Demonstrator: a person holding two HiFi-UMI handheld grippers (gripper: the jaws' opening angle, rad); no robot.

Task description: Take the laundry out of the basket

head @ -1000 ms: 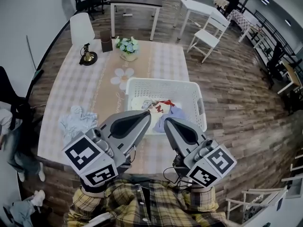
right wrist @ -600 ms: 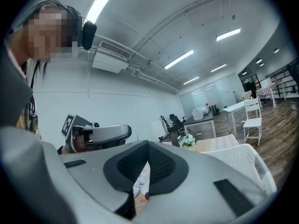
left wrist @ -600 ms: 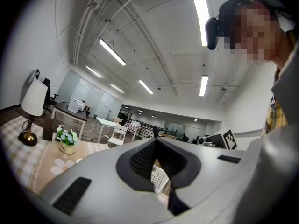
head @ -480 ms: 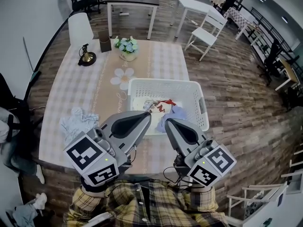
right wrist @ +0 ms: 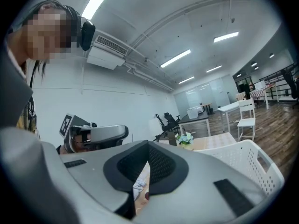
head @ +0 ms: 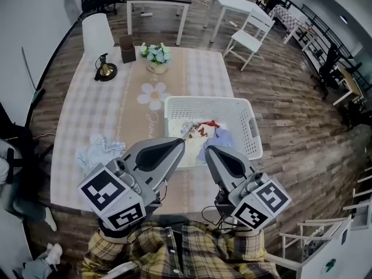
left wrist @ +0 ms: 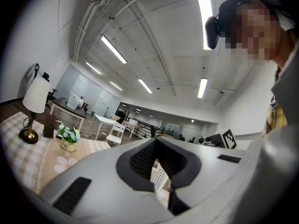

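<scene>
A white laundry basket (head: 251, 121) stands on the table's right half with crumpled clothes (head: 206, 133) in it, white, red and pale blue. A light blue garment (head: 96, 148) lies on the tablecloth to the left of the basket. My left gripper (head: 181, 142) is held level near the table's front edge, its tip at the basket's near rim, jaws shut with nothing between them. My right gripper (head: 208, 150) is beside it, also shut and empty, its tip over the basket's near edge. The basket's white wall (right wrist: 243, 160) shows in the right gripper view.
The table (head: 87, 106) has a checked cloth with a daisy print. A white lamp (head: 99, 39), a brown box (head: 127, 48) and a flower pot (head: 154, 57) stand at its far end. White chairs (head: 250, 28) and desks stand beyond on the wooden floor.
Both grippers, still shut, have edged a little forward toward the basket. The view has shifted slightly, so table and basket sit a bit further right and lower.
</scene>
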